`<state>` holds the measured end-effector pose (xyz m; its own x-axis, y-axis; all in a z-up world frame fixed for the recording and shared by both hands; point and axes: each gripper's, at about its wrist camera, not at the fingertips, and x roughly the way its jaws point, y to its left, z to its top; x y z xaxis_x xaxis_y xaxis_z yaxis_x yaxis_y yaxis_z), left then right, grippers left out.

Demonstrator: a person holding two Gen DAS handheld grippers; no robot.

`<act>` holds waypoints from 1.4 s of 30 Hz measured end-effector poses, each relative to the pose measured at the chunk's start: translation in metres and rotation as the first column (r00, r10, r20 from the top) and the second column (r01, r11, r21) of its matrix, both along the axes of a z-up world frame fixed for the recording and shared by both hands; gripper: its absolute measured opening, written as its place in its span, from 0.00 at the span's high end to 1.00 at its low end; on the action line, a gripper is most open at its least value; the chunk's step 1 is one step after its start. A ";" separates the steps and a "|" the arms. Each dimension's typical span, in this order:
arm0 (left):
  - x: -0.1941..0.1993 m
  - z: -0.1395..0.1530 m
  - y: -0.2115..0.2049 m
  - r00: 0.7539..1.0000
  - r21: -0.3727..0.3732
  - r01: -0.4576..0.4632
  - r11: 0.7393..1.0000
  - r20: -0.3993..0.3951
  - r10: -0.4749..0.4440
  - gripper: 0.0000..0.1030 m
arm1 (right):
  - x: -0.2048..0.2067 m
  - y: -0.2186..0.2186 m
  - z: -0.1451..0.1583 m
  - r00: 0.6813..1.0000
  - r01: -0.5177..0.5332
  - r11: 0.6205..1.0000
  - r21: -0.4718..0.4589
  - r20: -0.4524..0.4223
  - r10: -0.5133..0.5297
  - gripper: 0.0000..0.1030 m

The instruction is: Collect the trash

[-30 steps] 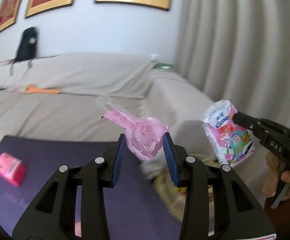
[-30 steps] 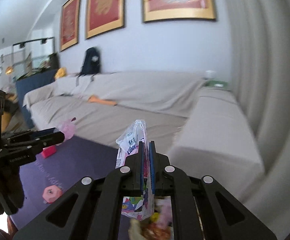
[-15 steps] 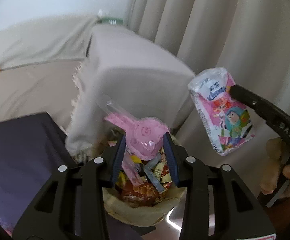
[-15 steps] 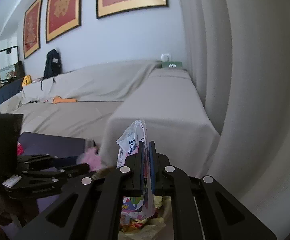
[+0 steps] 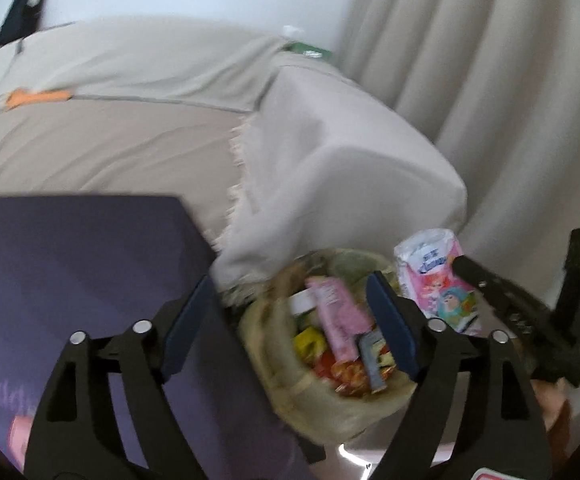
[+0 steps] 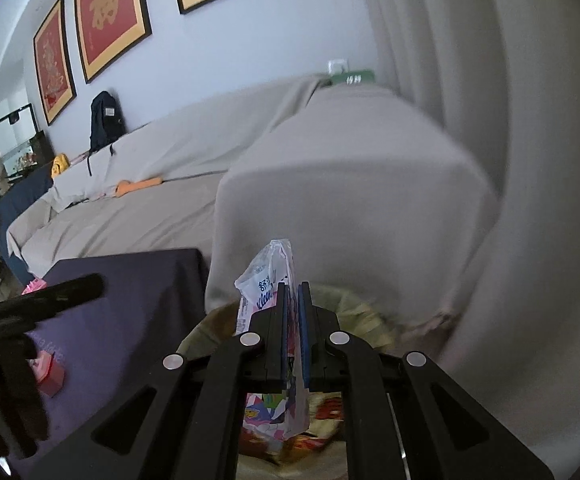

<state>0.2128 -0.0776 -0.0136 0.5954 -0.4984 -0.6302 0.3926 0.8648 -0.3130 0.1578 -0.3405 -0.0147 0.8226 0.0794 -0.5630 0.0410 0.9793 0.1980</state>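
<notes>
My left gripper hangs over a trash bin lined with a yellowish bag and full of wrappers. Its jaws are opening wide, with nothing pressed between the pads. A pink wrapper lies among the trash below them. My right gripper is shut on a small tissue pack with cartoon print, held just above the bin. In the left wrist view the pack hangs at the bin's right rim. The left gripper's fingers show as a dark blur at the left of the right wrist view.
A dark purple table stands left of the bin, with small pink boxes on it. A sofa under grey cloth rises right behind the bin. Pale curtains hang at the right. A dark backpack sits on the sofa.
Both grippers have come down over the bin. The left jaws have spread wide and the pink wrapper has left them. The right gripper still clamps the tissue pack.
</notes>
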 end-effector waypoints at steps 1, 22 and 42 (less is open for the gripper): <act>-0.003 -0.001 0.007 1.000 -0.003 -0.016 1.000 -0.013 0.016 0.20 | 0.003 0.004 -0.009 1.000 -0.007 1.000 0.004 -0.006 0.007 0.93; -0.176 0.007 0.111 0.930 0.137 -0.351 0.926 0.163 0.328 0.09 | -0.034 0.048 -0.054 0.990 -0.013 0.999 0.029 -0.140 0.017 0.43; -0.246 0.030 0.109 0.862 0.244 -0.486 0.839 0.290 0.415 0.09 | -0.180 0.119 -0.006 0.990 -0.143 0.989 -0.050 0.000 0.143 0.43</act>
<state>-0.0337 0.0318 0.0168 0.8453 0.0506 -0.5319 -0.0375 0.9987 0.0353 -0.0217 -0.2217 -0.0208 0.8070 0.1684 -0.5660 -0.1007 0.9837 0.1491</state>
